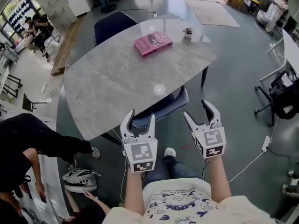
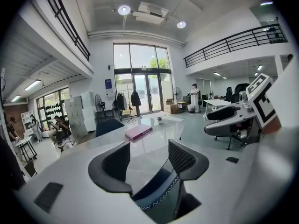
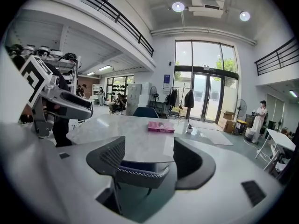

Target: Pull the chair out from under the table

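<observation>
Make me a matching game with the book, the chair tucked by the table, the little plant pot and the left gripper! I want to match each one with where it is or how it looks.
Things:
1. book
2. near chair
3. plant pot
4. left gripper

Descriptions:
A. dark blue, pushed under the near edge of the table
B. jaws open, holding nothing
C. pink, lying flat on the tabletop
D. small, standing upright near the far edge

Pairs: 1-C, 2-A, 3-D, 4-B

Your head camera looks steeply down on the table (image 1: 107,78); both gripper views look low across it, sharing the pink book (image 1: 153,43).
</observation>
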`<move>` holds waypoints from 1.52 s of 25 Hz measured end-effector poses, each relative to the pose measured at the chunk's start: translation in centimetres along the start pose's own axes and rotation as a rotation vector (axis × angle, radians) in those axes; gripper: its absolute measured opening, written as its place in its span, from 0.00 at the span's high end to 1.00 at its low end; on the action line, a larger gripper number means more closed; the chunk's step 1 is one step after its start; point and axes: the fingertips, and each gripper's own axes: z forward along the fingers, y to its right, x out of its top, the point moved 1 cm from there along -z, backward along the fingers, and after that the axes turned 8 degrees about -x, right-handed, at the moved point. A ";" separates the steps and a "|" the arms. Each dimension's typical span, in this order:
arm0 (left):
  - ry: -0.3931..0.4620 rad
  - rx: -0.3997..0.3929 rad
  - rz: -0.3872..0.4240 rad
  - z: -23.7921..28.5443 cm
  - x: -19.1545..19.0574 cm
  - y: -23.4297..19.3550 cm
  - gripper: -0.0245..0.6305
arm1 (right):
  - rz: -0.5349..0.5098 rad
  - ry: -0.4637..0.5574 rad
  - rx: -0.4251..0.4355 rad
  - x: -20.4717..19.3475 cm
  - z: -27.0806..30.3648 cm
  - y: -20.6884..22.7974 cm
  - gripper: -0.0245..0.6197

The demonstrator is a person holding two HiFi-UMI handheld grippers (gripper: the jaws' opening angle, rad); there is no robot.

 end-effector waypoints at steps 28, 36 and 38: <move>-0.389 -0.368 0.107 7.3 -13.9 2.3 0.51 | -0.426 -0.318 0.242 -10.1 8.6 -6.9 0.44; -0.482 -0.427 0.196 9.4 -17.0 2.6 0.51 | -0.664 -0.342 0.264 -12.3 11.0 -8.7 0.44; -0.497 -0.445 0.217 10.3 -17.6 2.8 0.51 | -0.747 -0.345 0.269 -12.9 11.8 -8.8 0.44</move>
